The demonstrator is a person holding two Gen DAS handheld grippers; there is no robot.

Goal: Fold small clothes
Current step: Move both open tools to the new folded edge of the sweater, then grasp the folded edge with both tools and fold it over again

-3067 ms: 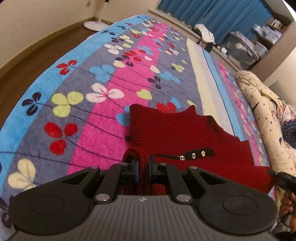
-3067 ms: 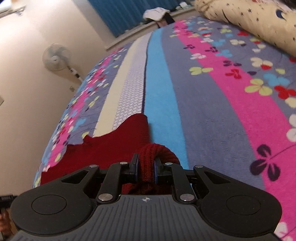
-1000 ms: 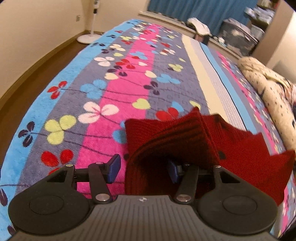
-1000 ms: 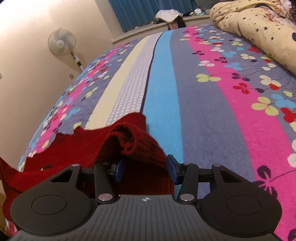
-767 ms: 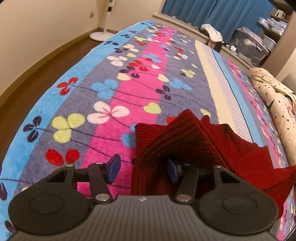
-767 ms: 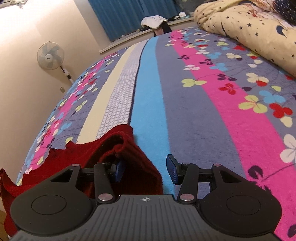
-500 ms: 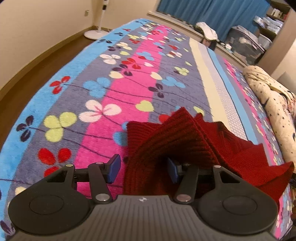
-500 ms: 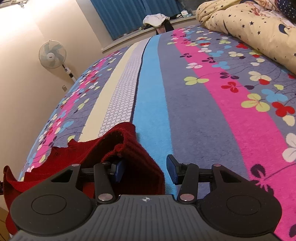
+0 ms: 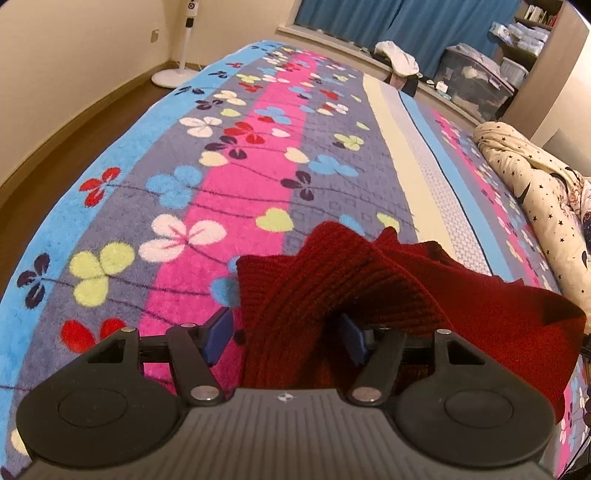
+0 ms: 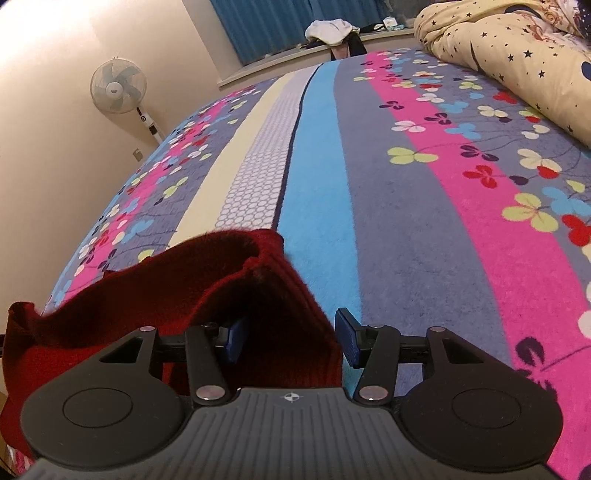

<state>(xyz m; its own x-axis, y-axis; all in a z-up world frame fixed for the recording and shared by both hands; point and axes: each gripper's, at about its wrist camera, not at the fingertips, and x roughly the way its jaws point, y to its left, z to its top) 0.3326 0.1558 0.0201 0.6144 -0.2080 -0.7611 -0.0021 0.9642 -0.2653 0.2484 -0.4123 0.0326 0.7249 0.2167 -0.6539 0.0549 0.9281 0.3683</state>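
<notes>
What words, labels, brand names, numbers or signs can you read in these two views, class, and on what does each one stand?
No text can be read in either view.
Fan: a small dark mark on its hub, too blurred to read.
Tongs bodies: a small round crosshair emblem, no letters.
Shelf items: labels too small to read.
Red knitted garment and blanket: no text.

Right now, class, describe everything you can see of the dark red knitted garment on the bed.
The dark red knitted garment is ribbed wool-like cloth, bunched and partly lifted off the striped flowered blanket. One end drapes between the left gripper, whose jaws are opening; the other lies loosely between the opening right gripper. Its far edge rests on the blanket.
</notes>
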